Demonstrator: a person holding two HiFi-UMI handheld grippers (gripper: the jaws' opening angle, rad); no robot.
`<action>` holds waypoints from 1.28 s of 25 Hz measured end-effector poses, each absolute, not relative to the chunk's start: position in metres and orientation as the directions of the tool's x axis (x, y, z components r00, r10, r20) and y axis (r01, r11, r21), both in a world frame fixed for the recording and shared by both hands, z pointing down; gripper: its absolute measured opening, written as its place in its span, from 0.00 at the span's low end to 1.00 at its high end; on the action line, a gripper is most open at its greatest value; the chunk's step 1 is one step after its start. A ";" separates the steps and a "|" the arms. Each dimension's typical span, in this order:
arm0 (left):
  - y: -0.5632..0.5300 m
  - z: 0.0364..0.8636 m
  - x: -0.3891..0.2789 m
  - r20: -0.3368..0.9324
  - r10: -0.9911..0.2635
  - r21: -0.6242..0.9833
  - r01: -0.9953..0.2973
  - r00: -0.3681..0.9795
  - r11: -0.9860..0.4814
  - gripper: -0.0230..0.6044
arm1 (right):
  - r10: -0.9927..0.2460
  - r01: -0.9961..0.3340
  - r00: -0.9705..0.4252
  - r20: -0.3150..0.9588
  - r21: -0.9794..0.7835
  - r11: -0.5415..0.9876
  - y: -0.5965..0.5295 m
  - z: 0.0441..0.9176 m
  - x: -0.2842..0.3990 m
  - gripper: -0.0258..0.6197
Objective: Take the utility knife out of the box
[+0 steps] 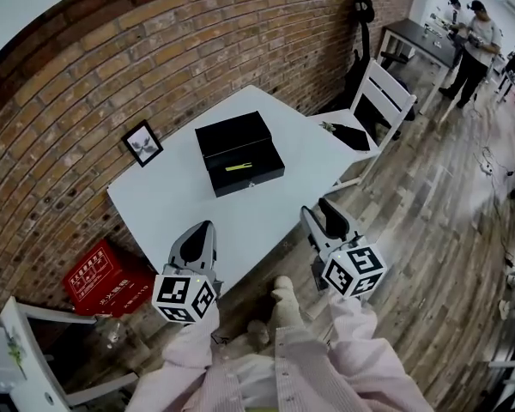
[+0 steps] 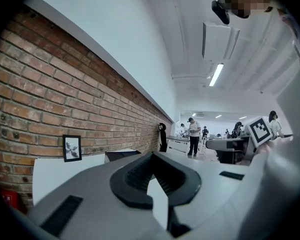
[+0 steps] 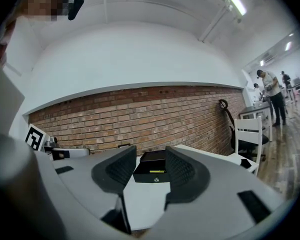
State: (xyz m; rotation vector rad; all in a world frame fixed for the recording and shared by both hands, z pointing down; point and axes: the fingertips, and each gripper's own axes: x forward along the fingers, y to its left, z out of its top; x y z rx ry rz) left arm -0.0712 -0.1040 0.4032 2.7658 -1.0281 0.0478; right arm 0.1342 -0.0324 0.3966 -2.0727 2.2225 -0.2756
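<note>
A black box (image 1: 251,181) stands open in the middle of the white table (image 1: 163,204), its lid (image 1: 232,133) laid back toward the brick wall. The yellow utility knife (image 1: 238,166) lies inside it. My left gripper (image 1: 199,235) hovers at the table's near edge, shut, with nothing in it. My right gripper (image 1: 322,217) is open and empty over the near right edge. In the right gripper view the box (image 3: 151,175) and knife (image 3: 156,171) show between the spread jaws of the right gripper (image 3: 151,165). The left gripper (image 2: 152,157) points past the box lid (image 2: 121,155).
A small framed picture (image 1: 142,142) leans against the brick wall at the table's left. A white chair (image 1: 382,101) stands at the table's right, with a black item (image 1: 352,136) on its seat. A red box (image 1: 103,279) sits on the floor to the left. People (image 1: 472,45) stand far right.
</note>
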 end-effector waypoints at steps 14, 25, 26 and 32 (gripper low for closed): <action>-0.201 0.431 -0.030 0.156 -0.701 0.229 -0.715 0.696 -0.660 0.02 | -0.970 -0.965 -0.196 0.142 -0.203 0.165 -0.152 0.428 0.173 0.29; -0.256 0.455 -0.010 0.222 -0.756 0.272 -0.784 0.616 -0.558 0.02 | -0.905 -0.925 -0.357 0.231 -0.221 0.309 -0.236 0.455 0.179 0.29; -0.259 0.457 -0.008 0.229 -0.760 0.275 -0.789 0.608 -0.549 0.02 | -0.897 -0.921 -0.372 0.237 -0.219 0.324 -0.242 0.457 0.178 0.29; -0.274 0.475 -0.001 0.274 -0.777 0.298 -0.819 0.566 -0.491 0.02 | -0.842 -0.886 -0.461 0.281 -0.203 0.417 -0.272 0.470 0.173 0.29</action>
